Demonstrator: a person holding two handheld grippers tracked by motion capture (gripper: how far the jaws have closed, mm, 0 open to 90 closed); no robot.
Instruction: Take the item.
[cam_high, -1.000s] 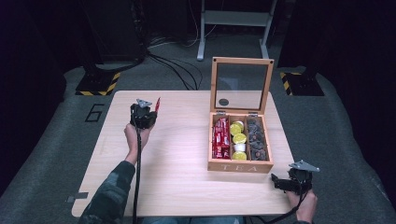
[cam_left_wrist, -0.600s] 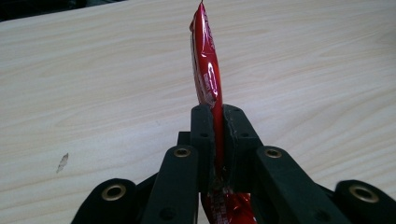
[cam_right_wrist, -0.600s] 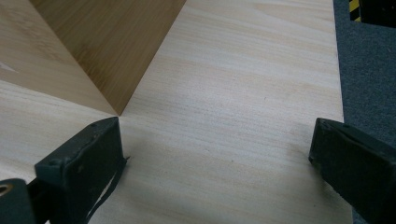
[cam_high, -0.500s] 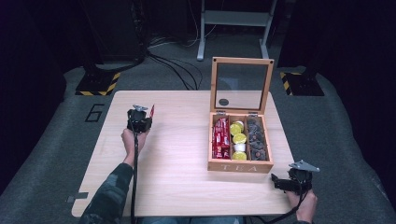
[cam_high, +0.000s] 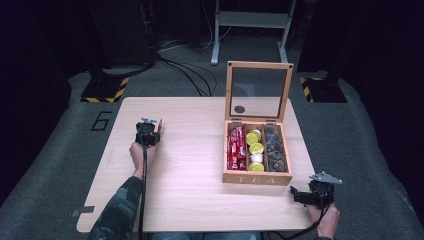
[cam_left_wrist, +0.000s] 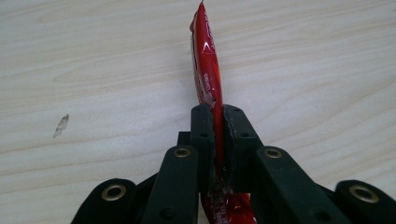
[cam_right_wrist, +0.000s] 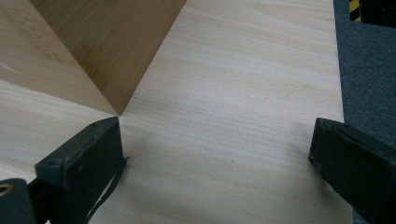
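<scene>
— What does the left gripper (cam_high: 148, 131) have?

— Its jaws are pressed together on a red packet (cam_left_wrist: 206, 70), pinched edge-on; the packet runs up between them and sticks out past the tips, over the bare wooden table (cam_left_wrist: 93, 70). In the high view the gripper sits at the table's left part, with the red packet poking out at its far right side.

— And the right gripper (cam_right_wrist: 215, 154)?

— Spread wide, nothing between the jaws. It hangs low over the table's near right corner. Just beyond its left jaw is a corner of the wooden tea box (cam_right_wrist: 102, 51).

— Where is the box relative to both?

— In the high view the tea box (cam_high: 257, 177) stands well to the right of the left gripper and just ahead and left of the right gripper (cam_high: 306, 195). Its glass lid (cam_high: 259, 90) stands upright. Inside, the compartment nearest the left gripper holds red packets (cam_high: 236, 148), the middle one yellow-topped cups (cam_high: 256, 148), and the one nearest the right gripper dark pieces (cam_high: 275, 150).
</scene>
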